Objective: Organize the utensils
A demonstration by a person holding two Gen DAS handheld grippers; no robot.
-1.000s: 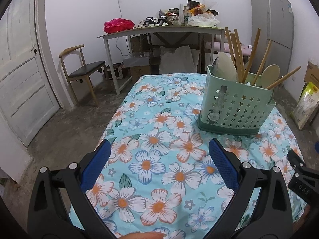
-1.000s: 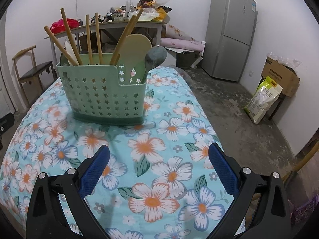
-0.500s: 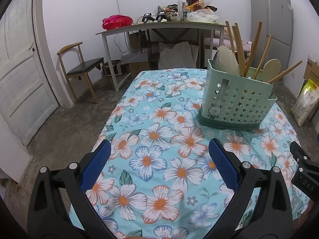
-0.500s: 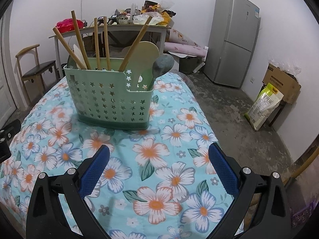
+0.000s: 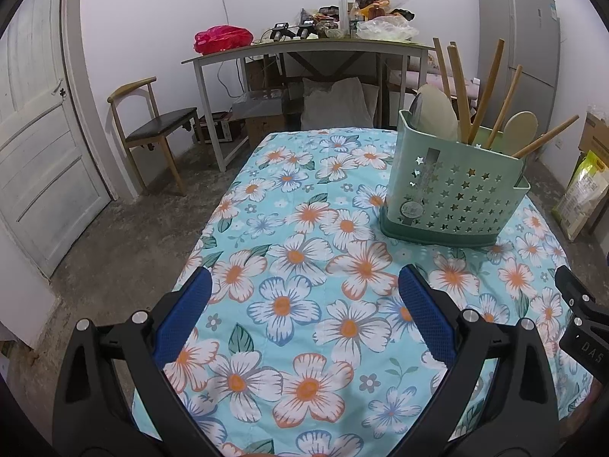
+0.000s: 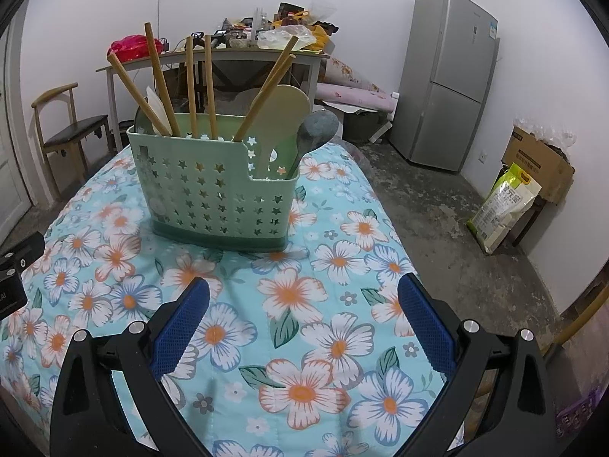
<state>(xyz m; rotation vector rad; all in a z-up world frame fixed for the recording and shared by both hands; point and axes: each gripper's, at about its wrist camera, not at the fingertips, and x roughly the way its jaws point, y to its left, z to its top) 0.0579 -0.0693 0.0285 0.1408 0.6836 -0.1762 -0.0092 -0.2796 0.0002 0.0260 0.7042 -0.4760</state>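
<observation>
A pale green utensil holder [image 5: 453, 194] with star cut-outs stands upright on the floral tablecloth [image 5: 304, 266]; it also shows in the right wrist view [image 6: 217, 194]. It holds several wooden chopsticks [image 6: 160, 83], a cream rice paddle [image 6: 283, 114], a grey spoon [image 6: 316, 131] and a pale spoon [image 5: 519, 127]. My left gripper [image 5: 304, 285] is open and empty, well short of the holder. My right gripper [image 6: 304, 293] is open and empty in front of the holder.
A wooden chair [image 5: 152, 129] and a white door [image 5: 34, 133] are at the left. A cluttered grey table [image 5: 304, 49] stands behind. A grey fridge [image 6: 449, 76], a cardboard box [image 6: 540, 160] and a rice bag [image 6: 502, 205] are at the right.
Both grippers have drawn back and risen a little from the holder, so it looks smaller and farther. Both stay open and empty.
</observation>
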